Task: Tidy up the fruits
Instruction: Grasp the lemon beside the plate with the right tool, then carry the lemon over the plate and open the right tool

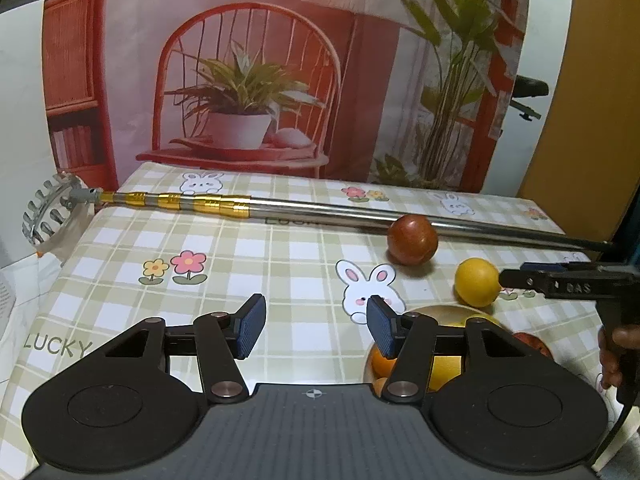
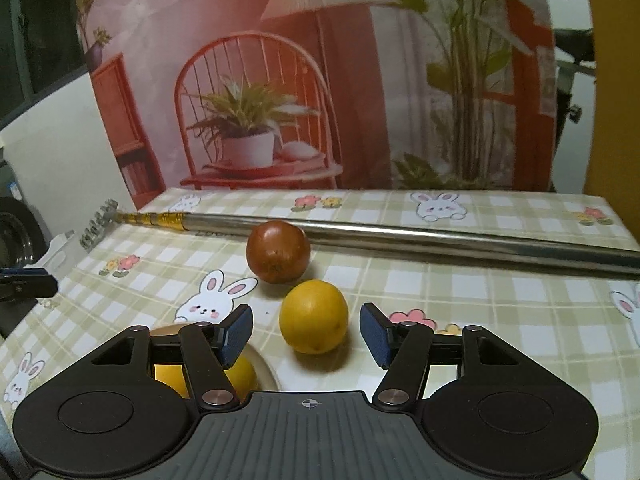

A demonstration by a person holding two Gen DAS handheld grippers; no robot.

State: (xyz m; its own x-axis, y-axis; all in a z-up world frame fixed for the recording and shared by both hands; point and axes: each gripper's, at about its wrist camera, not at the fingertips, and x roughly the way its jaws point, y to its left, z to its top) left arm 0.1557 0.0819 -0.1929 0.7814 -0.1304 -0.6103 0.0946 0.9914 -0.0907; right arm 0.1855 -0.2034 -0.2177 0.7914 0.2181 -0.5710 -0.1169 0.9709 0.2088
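- Yellow fruit (image 2: 313,316): round, resting on the bench just ahead of the right claw (image 2: 306,334), in line with the gap between its spread pads.
- Reddish-brown fruit (image 2: 278,251): round, just beyond the yellow one, farther from that claw.
- Plate (image 2: 269,368) of yellow and orange fruits: under the claw's left pad.

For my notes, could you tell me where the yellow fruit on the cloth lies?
In the right wrist view the yellow fruit lies centre, just ahead of the open right tongs, nearer than the red-brown fruit.

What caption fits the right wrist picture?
Open right tool lined up on a yellow fruit, reddish-brown fruit behind it.
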